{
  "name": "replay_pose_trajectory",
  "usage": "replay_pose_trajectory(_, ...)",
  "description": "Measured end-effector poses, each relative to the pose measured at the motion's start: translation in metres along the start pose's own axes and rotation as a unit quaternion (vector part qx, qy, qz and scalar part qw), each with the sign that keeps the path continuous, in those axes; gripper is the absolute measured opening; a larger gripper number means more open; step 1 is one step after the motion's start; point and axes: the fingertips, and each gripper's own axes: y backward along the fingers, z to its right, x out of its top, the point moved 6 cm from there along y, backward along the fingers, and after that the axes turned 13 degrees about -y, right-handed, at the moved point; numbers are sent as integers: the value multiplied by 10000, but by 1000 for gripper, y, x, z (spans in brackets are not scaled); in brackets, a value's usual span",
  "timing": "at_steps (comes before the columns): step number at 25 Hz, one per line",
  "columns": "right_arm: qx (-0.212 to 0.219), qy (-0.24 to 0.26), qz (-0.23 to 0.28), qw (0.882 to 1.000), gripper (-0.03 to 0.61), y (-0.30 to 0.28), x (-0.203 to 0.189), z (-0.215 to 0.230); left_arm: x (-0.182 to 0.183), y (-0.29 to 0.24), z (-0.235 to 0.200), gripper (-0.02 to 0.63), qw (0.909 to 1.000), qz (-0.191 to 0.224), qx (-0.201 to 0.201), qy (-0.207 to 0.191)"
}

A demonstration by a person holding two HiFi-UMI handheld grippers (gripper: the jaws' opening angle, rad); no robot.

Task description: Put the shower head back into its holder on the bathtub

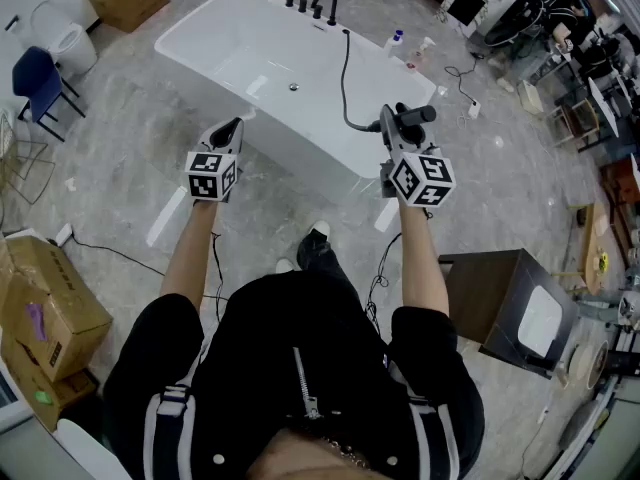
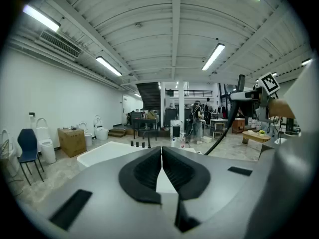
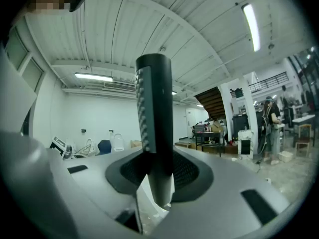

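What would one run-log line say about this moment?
left gripper: shut, empty | right gripper: shut on shower head | hose: runs to bathtub

The shower head (image 1: pixel 418 114) sits in the right gripper (image 1: pixel 393 133), bathtub (image 1: pixel 300 138) ahead, left gripper (image 1: pixel 228 133) alongside.

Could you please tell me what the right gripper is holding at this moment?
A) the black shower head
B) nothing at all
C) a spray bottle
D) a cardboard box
A: in the right gripper view the jaws of the right gripper are clamped on the black shower head, and the head view shows its hose running to the bathtub.
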Motion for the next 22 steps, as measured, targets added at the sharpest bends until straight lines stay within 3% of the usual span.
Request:
replay_pose_trajectory(10, 45, 135, 131, 9998, 127, 0, 3, -1, -9, -4, 3, 37, 10000, -9, 37, -47)
replay_pose_trajectory(11, 41, 138, 132, 9998, 127, 0, 4, 0, -9, -5, 3, 66, 10000, 8, 35, -42)
replay_pose_trajectory(13, 18, 125, 132, 9998, 128, 0, 6, 4, -8, -8, 4, 206, 10000, 78, -27, -11)
replay_pose_trajectory(16, -5, 69, 132, 9999, 128, 1, 8, 8, -7, -11, 9, 324, 9994, 266, -221, -32)
replay_pose_trajectory(22, 1, -30, 184, 9998, 128, 2, 12, 12, -15, -14, 16, 336, 9990, 182, -395, -129)
